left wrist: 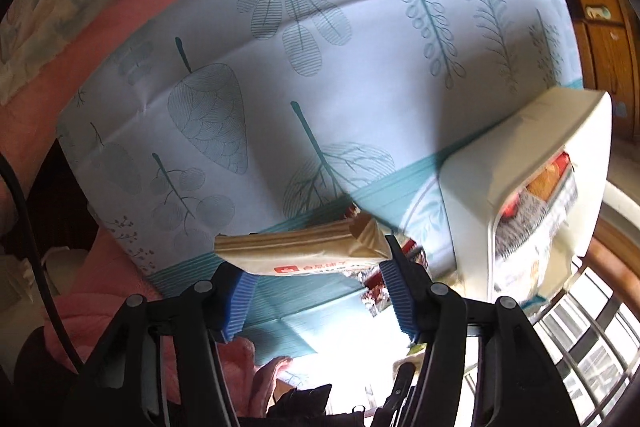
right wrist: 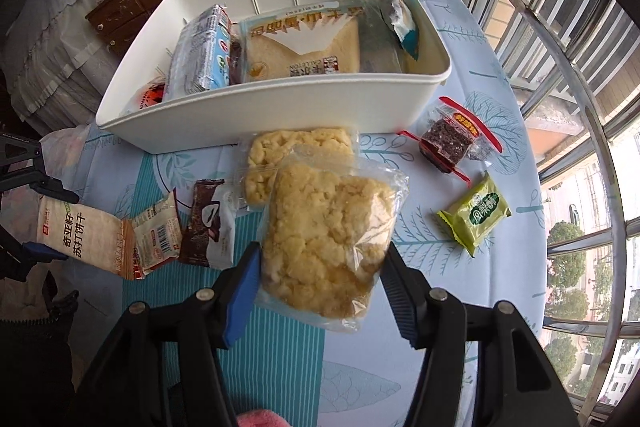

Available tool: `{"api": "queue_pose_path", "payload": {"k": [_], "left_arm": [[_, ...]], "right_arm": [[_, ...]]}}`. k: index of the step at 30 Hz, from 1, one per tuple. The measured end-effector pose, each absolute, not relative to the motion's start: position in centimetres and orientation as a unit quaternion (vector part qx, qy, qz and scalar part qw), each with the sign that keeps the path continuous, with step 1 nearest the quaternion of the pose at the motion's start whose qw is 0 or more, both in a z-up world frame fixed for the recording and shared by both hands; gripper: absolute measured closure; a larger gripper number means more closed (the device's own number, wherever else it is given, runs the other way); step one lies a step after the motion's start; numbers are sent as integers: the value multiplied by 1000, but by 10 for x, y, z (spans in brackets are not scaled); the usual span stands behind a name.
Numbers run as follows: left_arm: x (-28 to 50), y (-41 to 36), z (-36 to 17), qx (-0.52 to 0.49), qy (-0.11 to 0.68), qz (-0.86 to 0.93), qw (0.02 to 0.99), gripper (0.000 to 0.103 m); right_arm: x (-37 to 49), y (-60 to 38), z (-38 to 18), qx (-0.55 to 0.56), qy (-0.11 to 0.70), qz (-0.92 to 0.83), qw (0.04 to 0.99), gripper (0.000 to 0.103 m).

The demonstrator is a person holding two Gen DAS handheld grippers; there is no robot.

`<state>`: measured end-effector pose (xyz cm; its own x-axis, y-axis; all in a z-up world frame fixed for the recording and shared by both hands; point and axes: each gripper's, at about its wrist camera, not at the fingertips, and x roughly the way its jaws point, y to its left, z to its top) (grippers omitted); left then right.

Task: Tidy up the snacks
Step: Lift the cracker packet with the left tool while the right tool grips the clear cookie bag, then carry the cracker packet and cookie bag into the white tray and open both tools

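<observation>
done: white bin point(right wrist: 280, 107) upper middle already holds several packs | now: right gripper point(right wrist: 320, 283) clamped on clear bag of yellow puffs point(right wrist: 332, 239), left gripper point(left wrist: 316, 279) grasping cracker pack point(left wrist: 304, 247) | left: four packs on the tablecloth point(right wrist: 460, 287) — roughly halfway

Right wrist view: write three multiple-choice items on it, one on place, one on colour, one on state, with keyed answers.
1. Where does the white bin stand?
A. Beyond the loose snacks on the table
B. On the floor
C. On a chair

2. What colour is the small packet at the right?
A. Purple
B. Green
C. Orange

3. What is the right gripper doing?
A. Hanging empty
B. Gripping a spoon
C. Holding the yellow crumbly snack bag

Answers: 1 A, the bin sits behind the packets on the leaf-print tablecloth. 2 B, its wrapper is green. 3 C, both jaws press the bag's sides.
</observation>
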<state>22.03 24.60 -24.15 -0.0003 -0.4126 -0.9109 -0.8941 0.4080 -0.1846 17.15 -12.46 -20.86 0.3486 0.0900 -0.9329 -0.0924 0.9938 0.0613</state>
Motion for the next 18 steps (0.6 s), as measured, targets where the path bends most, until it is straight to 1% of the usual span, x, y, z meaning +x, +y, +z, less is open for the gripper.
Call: {"api": "queue_pose_path", "payload": {"k": [9,18], "left_arm": [[215,214,-193,-446,682,185,550,46],[238,193,-139,-390,683,134,602,46]], "right_arm": [[181,-98,-186,-14,529,93,844,44],[188,-86,-155,-29,478,110,871,44]]}}
